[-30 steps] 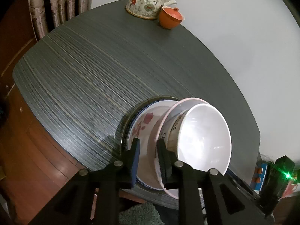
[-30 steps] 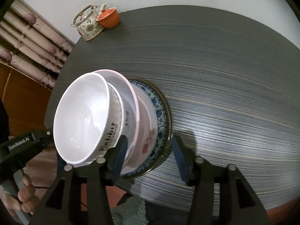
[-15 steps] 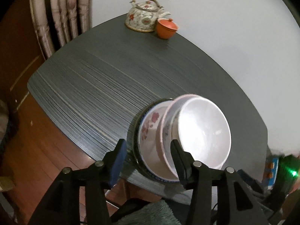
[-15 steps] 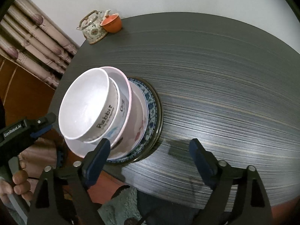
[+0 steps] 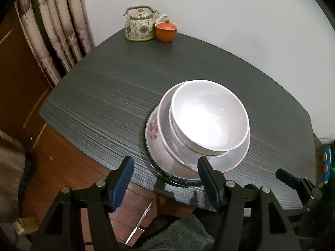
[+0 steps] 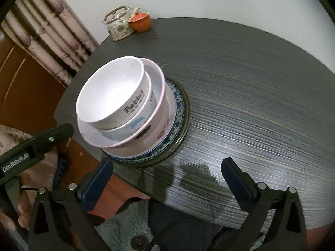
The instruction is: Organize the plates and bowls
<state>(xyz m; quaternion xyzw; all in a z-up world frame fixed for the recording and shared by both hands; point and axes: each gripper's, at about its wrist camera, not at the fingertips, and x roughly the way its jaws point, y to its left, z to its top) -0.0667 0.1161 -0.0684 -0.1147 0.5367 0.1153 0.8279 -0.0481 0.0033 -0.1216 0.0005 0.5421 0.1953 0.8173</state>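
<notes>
Bowls nested largest-down on plates, stack compact at worktop edge; left tool and right tool both spread wide, empty, apart from it.

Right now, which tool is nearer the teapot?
Hard to call. Both the left tool and the right tool hang open at the near table edge by the stack; the teapot sits far across.

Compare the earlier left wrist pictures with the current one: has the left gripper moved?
Yes. The left gripper has opened and backed away from the stacked bowls, whose rim it clamped earlier; the stack now sits beyond its fingertips.
</notes>
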